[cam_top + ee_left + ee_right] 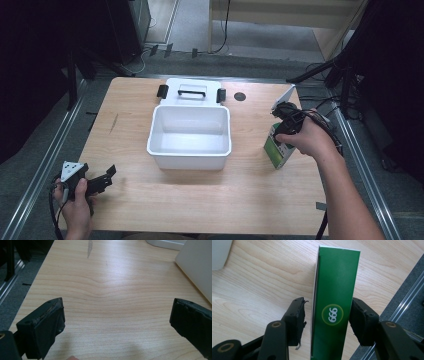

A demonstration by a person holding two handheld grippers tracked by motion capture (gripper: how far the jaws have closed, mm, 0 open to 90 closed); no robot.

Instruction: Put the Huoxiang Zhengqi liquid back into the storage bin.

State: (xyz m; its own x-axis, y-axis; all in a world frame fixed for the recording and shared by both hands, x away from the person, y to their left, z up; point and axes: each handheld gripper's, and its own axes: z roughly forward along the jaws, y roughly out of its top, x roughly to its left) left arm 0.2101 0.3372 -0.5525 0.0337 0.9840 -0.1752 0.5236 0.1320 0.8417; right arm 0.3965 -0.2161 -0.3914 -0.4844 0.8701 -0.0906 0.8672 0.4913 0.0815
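- The wooden table fills most of what lies in front of me, pale and grained, with a dark streak near its far left part and a small dark round spot at its far edge.
- A white tub sits open near the middle of the table, its inside bare as far as I can see from the high view.
- The tub's white lid lies flat just behind it, touching or nearly touching its far rim, with a black handle in the middle and a black clip at each end.
- A green box stands upright near the table's right edge, well apart from the tub; it carries a round pale badge with white digits on its narrow face.
- My right claw straddles that box near its top: one jaw is against the box's side, the other has a thin gap, so I cannot tell if the grip is firm.
- My right hand wraps the claw's body above the box.
- My left claw rests low at the near left corner of the table, its jaws spread wide with only bare wood between them.
- My left hand holds it from behind, the grey three-cornered plate on top.
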